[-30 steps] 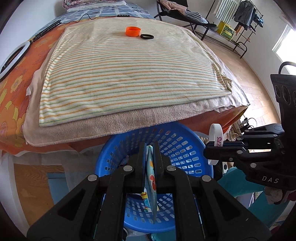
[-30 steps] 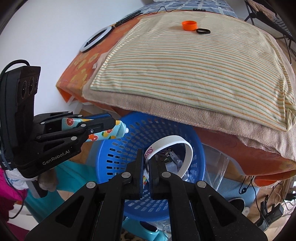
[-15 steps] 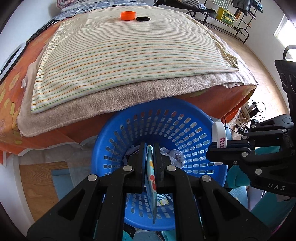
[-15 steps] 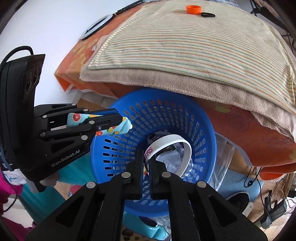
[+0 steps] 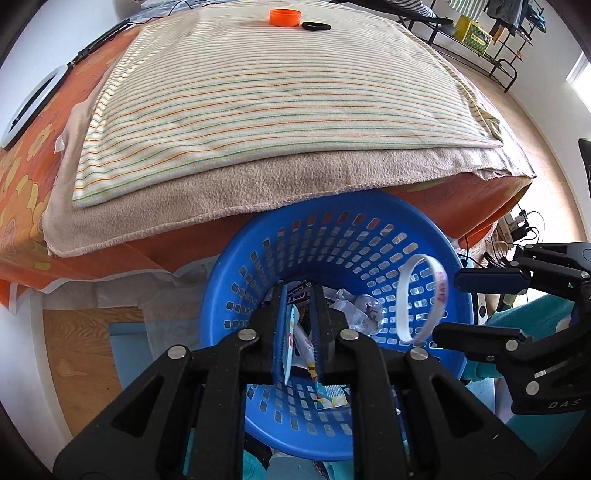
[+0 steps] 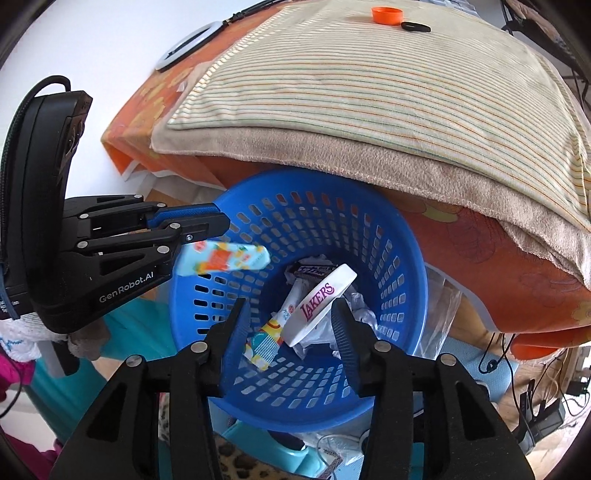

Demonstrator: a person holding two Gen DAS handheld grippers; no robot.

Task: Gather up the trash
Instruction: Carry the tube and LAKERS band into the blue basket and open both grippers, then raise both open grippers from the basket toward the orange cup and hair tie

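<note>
Bedroom in a home: bed (image 5: 258, 122) with orange floral sheet (image 5: 22, 177) and striped blanket (image 5: 280, 99) filling the upper frame, clothes rack (image 5: 491, 33) upper right, wooden floor (image 5: 77, 354) lower left.

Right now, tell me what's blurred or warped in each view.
Left wrist view: the white wristband is smeared by motion over the blue basket; fisheye bows the striped blanket. Right wrist view: the colourful wrapper under the left gripper is blurred; corners vignette black.

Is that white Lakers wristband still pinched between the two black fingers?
No, the white wristband hangs free between the right gripper's just-opened jaws, over the blue basket.
</note>
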